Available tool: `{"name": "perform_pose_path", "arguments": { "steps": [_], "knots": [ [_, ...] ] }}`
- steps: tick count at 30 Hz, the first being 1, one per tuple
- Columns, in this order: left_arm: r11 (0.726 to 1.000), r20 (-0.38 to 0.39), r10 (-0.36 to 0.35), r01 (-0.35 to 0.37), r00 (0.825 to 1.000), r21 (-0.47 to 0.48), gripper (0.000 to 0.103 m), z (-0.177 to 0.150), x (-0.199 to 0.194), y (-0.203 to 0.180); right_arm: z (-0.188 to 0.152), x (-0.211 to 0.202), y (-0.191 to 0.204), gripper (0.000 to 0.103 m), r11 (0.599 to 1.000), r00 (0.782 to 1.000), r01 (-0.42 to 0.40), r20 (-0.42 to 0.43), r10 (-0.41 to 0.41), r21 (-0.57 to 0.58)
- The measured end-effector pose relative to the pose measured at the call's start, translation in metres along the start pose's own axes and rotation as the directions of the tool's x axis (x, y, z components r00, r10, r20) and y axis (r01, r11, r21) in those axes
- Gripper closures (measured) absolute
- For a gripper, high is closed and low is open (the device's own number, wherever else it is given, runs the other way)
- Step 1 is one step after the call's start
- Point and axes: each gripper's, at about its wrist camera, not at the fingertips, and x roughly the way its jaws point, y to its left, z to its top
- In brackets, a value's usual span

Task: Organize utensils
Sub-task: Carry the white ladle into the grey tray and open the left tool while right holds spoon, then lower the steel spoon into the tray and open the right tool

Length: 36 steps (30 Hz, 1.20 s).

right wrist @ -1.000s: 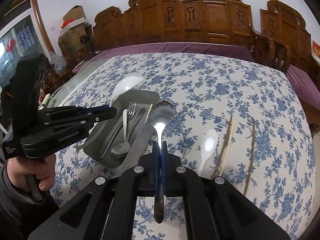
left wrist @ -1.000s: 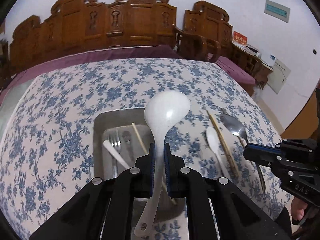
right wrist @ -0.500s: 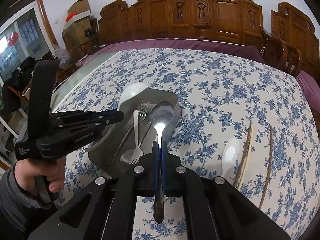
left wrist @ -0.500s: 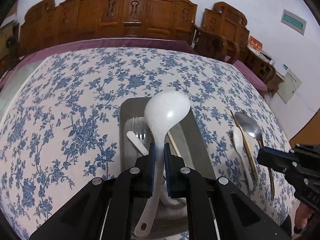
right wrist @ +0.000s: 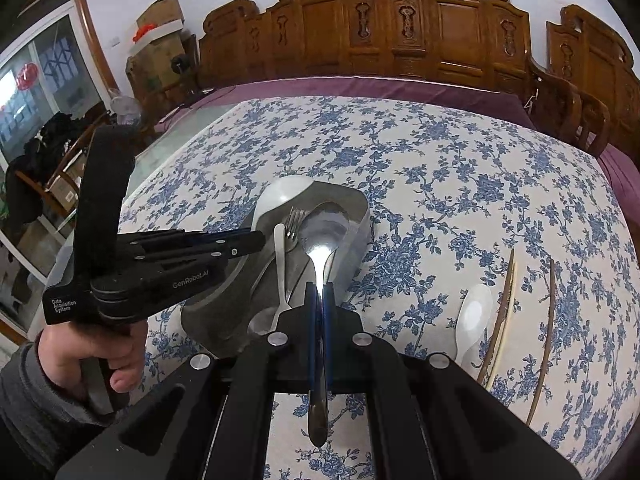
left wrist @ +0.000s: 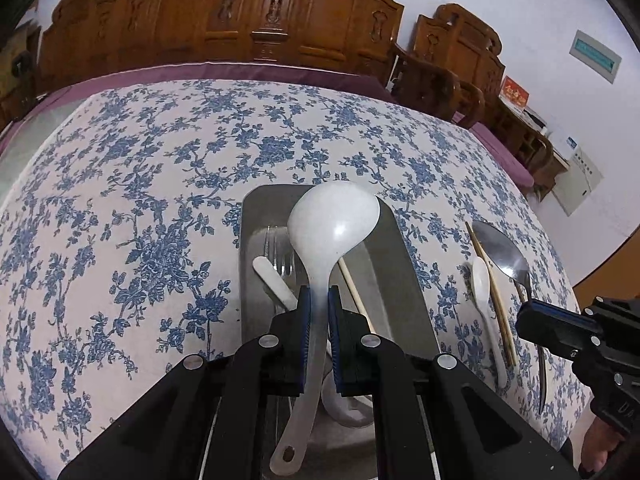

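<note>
White plastic ladle (left wrist: 334, 224) sat clamped in the left hand-held gripper (left wrist: 319, 296) above the metal tray (left wrist: 404, 280); the right hand-held gripper (right wrist: 319, 292) pinched a steel spoon (right wrist: 322, 236).

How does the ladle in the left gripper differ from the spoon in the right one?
The white ladle looks like matte plastic; the metal spoon is shiny steel. The ladle's bowl is broader, and its handle thicker, than the spoon's. Both are clamped by the handle, bowl forward, over the grey tray, by the left gripper and right gripper.

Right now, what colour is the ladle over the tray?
White: the ladle shows best in the left wrist view.
</note>
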Motion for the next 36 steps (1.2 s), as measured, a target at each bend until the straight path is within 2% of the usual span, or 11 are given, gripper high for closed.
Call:
{"name": "perform_pose_path", "arguments": {
  "steps": [2, 5, 6, 21, 36],
  "knots": [
    [1.0, -0.002, -0.002, 0.002, 1.0, -0.001, 0.094, 0.001, 0.0, 0.0, 0.0, 0.0, 0.001, 0.099, 1.0, 1.0, 0.002, 0.0, -0.002, 0.001],
    [1.0, 0.01, -0.013, 0.013, 1.0, -0.006, 0.083, 0.002, -0.005, 0.001, 0.002, 0.003, 0.001, 0.099, 1.0, 1.0, 0.003, -0.002, -0.003, 0.006],
    [1.0, 0.016, -0.014, 0.014, 1.0, -0.008, 0.082, 0.003, -0.007, 0.001, 0.003, 0.004, 0.001, 0.099, 1.0, 1.0, 0.004, -0.003, -0.004, 0.007],
    [0.999, 0.123, 0.034, -0.032, 0.992, -0.012, 0.082, 0.023, -0.052, 0.032, 0.021, 0.04, 0.025, 0.099, 1.0, 1.0, -0.012, -0.012, 0.012, 0.016],
    [0.993, 0.143, 0.119, -0.115, 0.983, -0.036, 0.082, 0.031, -0.066, 0.065, 0.034, 0.084, 0.042, 0.098, 0.998, 0.999, -0.026, -0.037, 0.027, 0.052]
  ]
}}
